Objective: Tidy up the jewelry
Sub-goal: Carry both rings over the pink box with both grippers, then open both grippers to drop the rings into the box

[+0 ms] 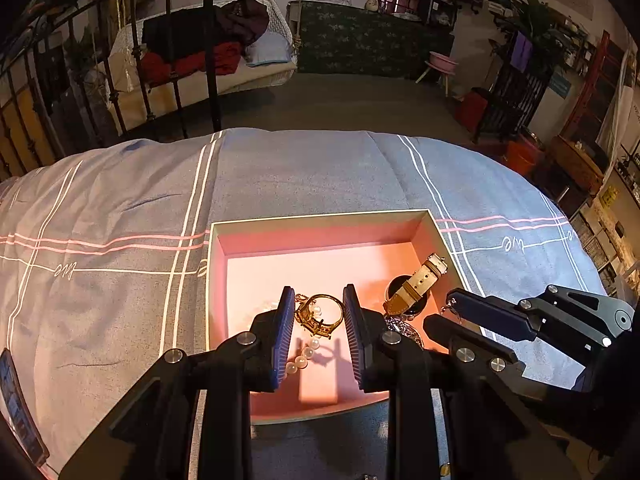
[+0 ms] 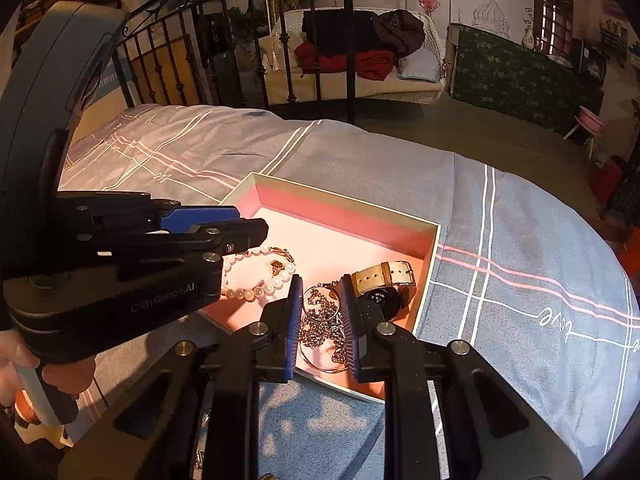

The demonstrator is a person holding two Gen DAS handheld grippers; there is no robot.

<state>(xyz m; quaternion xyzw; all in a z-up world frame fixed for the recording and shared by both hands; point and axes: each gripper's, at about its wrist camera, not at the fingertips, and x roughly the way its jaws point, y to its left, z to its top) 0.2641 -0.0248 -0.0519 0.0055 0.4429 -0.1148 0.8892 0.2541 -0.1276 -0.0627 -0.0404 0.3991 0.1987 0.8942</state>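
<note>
Bed: a grey-blue cover with white and pink check lines and a small script word, lightly creased — it carries the box.
Box: shallow, open, pale rim and pink lining, at the middle of the left wrist view.
Jewelry in box: a gold ring and a pearl bracelet toward 7 o'clock of the floor; a watch with a cream strap and dark face at 4 o'clock; a silver chain piled near the front wall, just beside the watch.
Left tongs: hang over the box with a narrow gap, blue pads apart, nothing pinched; the ring shows between them, lying below.
Right tongs: likewise a narrow gap, nothing gripped, over the chain; a hand at 8 o'clock holds the other tool's handle.
Room: dim, warm light; a black iron rail at 11 o'clock beyond the bed; past it a white wicker swing seat heaped with red and dark clothes; a green patterned cloth at 12 o'clock under a painted wall; a pink stool at 1 o'clock; cluttered shelves at 3 o'clock.
</note>
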